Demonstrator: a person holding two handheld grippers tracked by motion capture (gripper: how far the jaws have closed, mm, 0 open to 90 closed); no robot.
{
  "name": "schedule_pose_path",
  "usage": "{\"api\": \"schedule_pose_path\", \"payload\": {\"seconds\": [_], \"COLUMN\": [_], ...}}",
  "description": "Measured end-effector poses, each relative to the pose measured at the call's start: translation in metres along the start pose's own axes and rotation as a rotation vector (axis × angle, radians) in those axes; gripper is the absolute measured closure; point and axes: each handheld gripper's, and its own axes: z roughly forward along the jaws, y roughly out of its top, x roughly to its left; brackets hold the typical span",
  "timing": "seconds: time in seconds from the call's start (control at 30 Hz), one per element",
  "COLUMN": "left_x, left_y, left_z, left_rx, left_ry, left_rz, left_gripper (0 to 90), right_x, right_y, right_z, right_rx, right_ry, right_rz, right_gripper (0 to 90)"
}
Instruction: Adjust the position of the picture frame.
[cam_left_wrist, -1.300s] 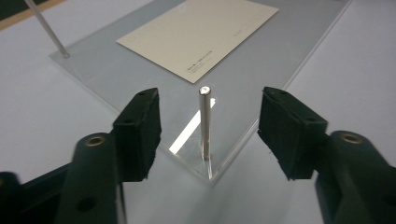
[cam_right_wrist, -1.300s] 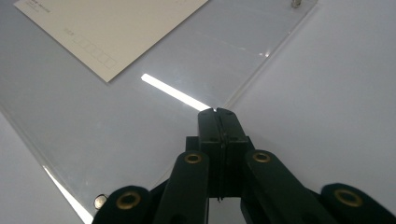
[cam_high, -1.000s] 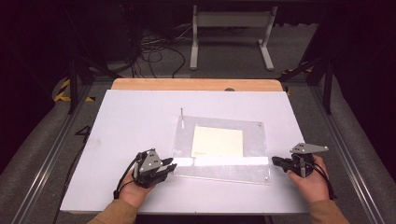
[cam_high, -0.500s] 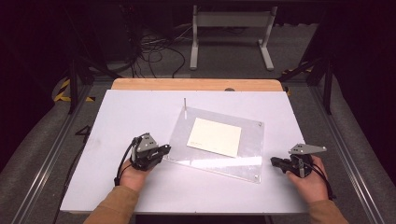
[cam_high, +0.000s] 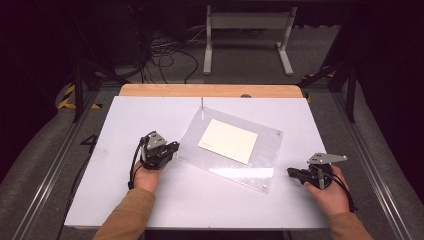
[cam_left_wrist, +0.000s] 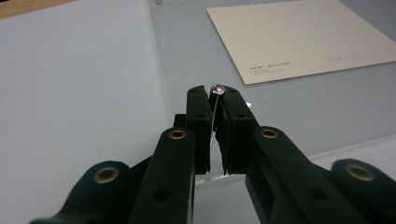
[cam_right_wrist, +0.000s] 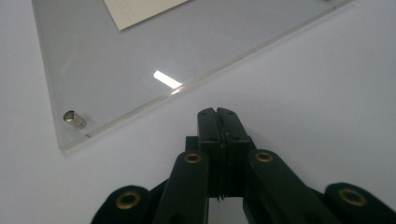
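On the white table (cam_high: 125, 190), mid-centre, the clear acrylic frame (cam_high: 250, 165) lies flat and skewed, cream card (cam_high: 228, 140) inside. Left gripper (cam_left_wrist: 215, 93) is clamped on the frame's left corner, right by a small metal stud (cam_left_wrist: 217, 87) (jaws have just been closing on the edge). Right gripper (cam_right_wrist: 216, 113) is clenched on nothing, resting just off the frame's near-right corner, near its metal standoff (cam_right_wrist: 74, 119).
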Motion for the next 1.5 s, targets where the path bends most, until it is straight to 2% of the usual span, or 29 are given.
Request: {"api": "schedule_pose_path", "payload": {"seconds": [0.03,0.13,0.23,0.33,0.4,0.47,0.53,0.57,0.6,0.67,0.73,0.8,0.9,1.07,1.27,1.5], "left_x": [0.0,-0.002,-0.005,-0.009,-0.011,-0.012,-0.011,-0.009,-0.009,-0.005,-0.003,0.0,0.003,0.006,0.005,0.006], "left_y": [0.0,0.001,0.002,0.002,0.002,0.001,0.0,-0.001,-0.001,-0.003,-0.004,-0.005,-0.004,-0.004,-0.005,-0.006], "left_z": [-0.001,-0.004,-0.012,-0.024,-0.031,-0.037,-0.044,-0.047,-0.047,-0.052,-0.055,-0.058,-0.061,-0.062,-0.059,-0.06], "left_rx": [-0.006,-0.003,-0.017,-0.036,-0.041,-0.045,-0.053,-0.057,-0.057,-0.063,-0.071,-0.075,-0.086,-0.094,-0.087,-0.088], "left_ry": [-0.007,-0.013,-0.008,-0.013,-0.016,-0.023,-0.034,-0.048,-0.048,-0.054,-0.057,-0.059,-0.058,-0.061,-0.07,-0.069], "left_rz": [0.008,0.023,0.064,0.072,0.085,0.09,0.084,0.067,0.067,0.053,0.034,0.032,0.021,0.015,0.015,0.01], "left_gripper": [81.3,61.2,49.8,43.5,42.1,41.0,39.3,38.3,37.5,37.4,36.9,36.7,36.1,36.1,36.0,36.0], "right_x": [0.0,0.0,0.001,0.002,0.007,0.014,0.023,0.029,0.029,0.038,0.044,0.05,0.057,0.063,0.063,0.065], "right_y": [0.001,0.005,0.01,0.017,0.02,0.025,0.031,0.034,0.034,0.039,0.042,0.044,0.045,0.045,0.044,0.041], "right_z": [0.0,0.001,0.003,0.005,0.006,0.003,-0.001,-0.003,-0.003,-0.007,-0.005,-0.001,0.005,0.015,0.023,0.032], "right_rx": [-0.003,-0.004,0.0,0.012,0.035,0.069,0.136,0.168,0.168,0.167,0.177,0.187,0.207,0.227,0.225,0.249], "right_ry": [0.0,0.003,0.013,0.04,0.072,0.094,0.12,0.134,0.134,0.16,0.174,0.189,0.21,0.228,0.234,0.243], "right_rz": [-0.003,-0.009,-0.023,-0.039,-0.057,-0.102,-0.155,-0.185,-0.185,-0.212,-0.238,-0.254,-0.276,-0.285,-0.283,-0.293], "right_gripper": [88.7,88.2,87.0,85.9,83.2,82.1,78.8,78.6,78.6,77.8,77.9,77.7,77.0,74.2,73.5,75.6]}}
